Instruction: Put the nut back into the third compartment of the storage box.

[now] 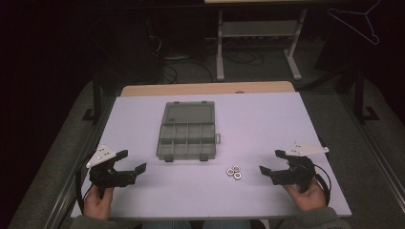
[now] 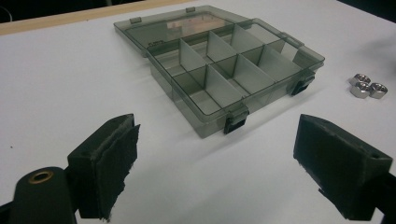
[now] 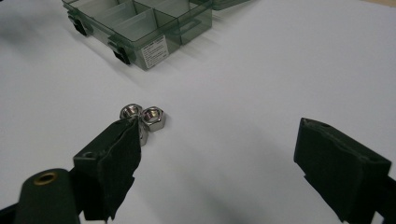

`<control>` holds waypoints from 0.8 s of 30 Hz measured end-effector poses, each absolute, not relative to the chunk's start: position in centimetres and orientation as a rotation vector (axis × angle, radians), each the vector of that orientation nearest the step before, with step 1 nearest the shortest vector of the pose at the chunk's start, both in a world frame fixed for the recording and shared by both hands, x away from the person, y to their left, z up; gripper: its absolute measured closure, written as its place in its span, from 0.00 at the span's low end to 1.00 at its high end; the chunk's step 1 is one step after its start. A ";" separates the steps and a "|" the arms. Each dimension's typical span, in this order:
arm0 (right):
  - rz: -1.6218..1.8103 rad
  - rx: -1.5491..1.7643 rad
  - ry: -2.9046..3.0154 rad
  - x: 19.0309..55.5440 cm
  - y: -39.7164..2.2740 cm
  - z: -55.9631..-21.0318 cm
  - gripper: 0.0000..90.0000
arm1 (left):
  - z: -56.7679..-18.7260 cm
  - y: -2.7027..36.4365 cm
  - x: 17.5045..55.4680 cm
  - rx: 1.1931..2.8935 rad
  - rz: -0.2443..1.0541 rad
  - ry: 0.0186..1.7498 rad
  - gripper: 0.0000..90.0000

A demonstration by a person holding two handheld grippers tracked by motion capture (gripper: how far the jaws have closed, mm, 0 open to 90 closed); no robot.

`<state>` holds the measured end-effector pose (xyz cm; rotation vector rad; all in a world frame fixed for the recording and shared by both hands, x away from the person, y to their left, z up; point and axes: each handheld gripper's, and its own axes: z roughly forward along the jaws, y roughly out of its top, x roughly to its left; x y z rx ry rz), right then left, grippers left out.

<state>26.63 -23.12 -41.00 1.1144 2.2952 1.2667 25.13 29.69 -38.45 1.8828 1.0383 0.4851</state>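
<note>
While both grippers are hovering with jaws spread wide and holding nothing, three nuts (image 1: 234, 172) are lying clustered on the table (image 1: 267, 124), just beside the open box's (image 1: 186, 139) near right corner. The right gripper (image 1: 269, 163) is sitting closest, so it should be approaching one outer nut squarely, closing across its flats. The left gripper (image 1: 133, 161) is waiting off the box's near left corner.

Three metal nuts (image 1: 234, 171), one compartment box (image 1: 187, 130), two grippers (image 1: 131, 167).
</note>
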 end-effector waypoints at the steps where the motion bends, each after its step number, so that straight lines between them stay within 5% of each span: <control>1: 1.264 1.119 2.299 26.6 -23.1 -41.0 0.15 | -38.5 29.7 25.1 1.881 0.483 1.041 0.14; 24: 1.233 1.081 2.384 27.6 -21.9 -40.3 0.19 | -38.5 29.4 25.1 1.877 0.484 1.029 0.14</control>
